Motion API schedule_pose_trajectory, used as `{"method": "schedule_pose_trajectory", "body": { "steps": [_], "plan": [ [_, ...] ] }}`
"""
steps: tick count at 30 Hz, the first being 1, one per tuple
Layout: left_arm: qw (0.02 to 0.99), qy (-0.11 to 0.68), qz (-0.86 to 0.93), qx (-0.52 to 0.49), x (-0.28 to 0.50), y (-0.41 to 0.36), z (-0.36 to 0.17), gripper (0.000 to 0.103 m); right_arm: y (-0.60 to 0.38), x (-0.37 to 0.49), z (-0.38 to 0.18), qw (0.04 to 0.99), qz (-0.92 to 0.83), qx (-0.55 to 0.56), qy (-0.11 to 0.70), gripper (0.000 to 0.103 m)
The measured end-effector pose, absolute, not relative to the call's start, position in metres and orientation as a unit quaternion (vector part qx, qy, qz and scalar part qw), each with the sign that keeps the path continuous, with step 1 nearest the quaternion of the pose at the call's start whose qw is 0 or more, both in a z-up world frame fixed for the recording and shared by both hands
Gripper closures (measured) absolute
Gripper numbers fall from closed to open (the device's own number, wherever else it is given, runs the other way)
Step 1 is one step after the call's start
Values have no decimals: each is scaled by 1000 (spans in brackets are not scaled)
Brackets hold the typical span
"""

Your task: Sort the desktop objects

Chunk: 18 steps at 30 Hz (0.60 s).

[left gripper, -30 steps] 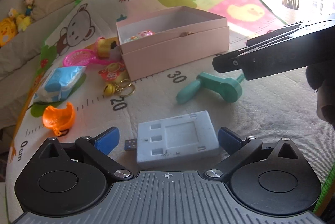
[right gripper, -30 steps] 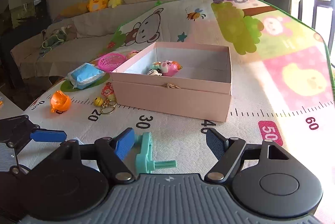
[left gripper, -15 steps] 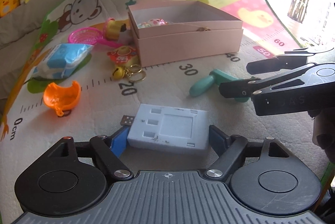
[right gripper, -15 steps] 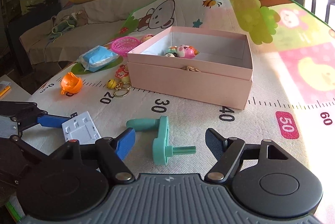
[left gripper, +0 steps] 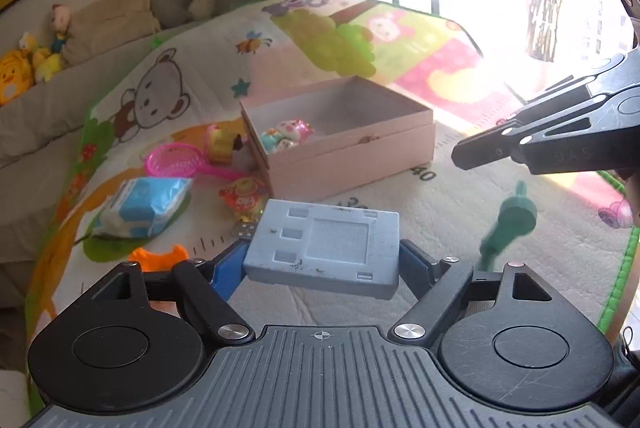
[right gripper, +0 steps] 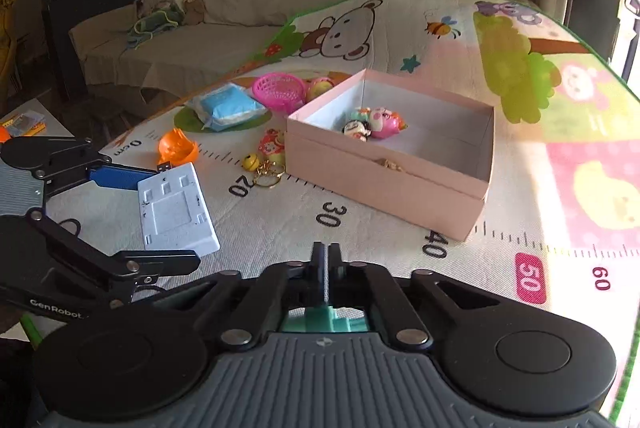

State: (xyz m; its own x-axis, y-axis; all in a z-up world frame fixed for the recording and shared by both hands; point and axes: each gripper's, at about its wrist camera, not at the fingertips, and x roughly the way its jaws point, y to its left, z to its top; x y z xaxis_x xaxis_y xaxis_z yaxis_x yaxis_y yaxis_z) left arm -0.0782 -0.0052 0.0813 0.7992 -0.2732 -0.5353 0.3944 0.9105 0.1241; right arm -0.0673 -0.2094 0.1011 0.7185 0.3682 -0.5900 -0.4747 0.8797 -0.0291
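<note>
Your left gripper [left gripper: 322,260] is clamped across the width of the flat pale-blue plastic block with recessed squares and a USB plug at one end [left gripper: 324,246], blue pads bearing on its two short edges, and the block is clear of the printed play mat [left gripper: 440,212]. That grip is wide and shallow: only the pad tips bear on smooth plastic, so any twist of your wrist could let the block pivot or slide out ahead of the jaws.

Your right gripper [right gripper: 326,268] has its jaws fully together on the teal plastic crank-shaped toy [right gripper: 324,320]. In the right wrist view only a bit of teal shows behind the pads; in the left wrist view the rest of it [left gripper: 508,224] hangs blurred below that claw. I judge it is pinched at one end, so it may swing and work loose.

The open pink cardboard box [right gripper: 384,184] sits ahead of both claws, beyond the block and slightly to the right of the left claw, with small cartoon figurines [right gripper: 372,124] already inside. Both claws are close together, so heading for the box at once risks knocking one load with the other arm. A low approach could catch the box's near wall and shove it along the mat.
</note>
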Motion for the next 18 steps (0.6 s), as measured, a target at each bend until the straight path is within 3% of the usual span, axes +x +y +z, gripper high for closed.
{"method": "schedule_pose_trajectory", "body": {
  "steps": [5, 10, 11, 12, 14, 18],
  "plan": [
    [959, 191, -169, 127, -51, -16, 116, 18, -230, -59, 158, 951, 199, -82, 223, 103],
    [953, 229, -173, 96, -36, -14, 101, 18, -245, -63, 135, 935, 203, -95, 276, 99],
    [949, 242, -178, 96, -38, -15, 93, 18, -247, -71, 124, 929, 206, -101, 291, 87],
    [945, 253, -181, 96, -40, -16, 86, 18, -249, -79, 111, 923, 204, -104, 309, 59],
    [936, 283, -185, 98, -46, -19, 67, 18, -251, -93, 89, 918, 184, -103, 337, 29],
    [927, 312, -169, 120, -57, -20, 37, 18, -253, -118, 48, 902, 142, -84, 400, 28]
  ]
}}
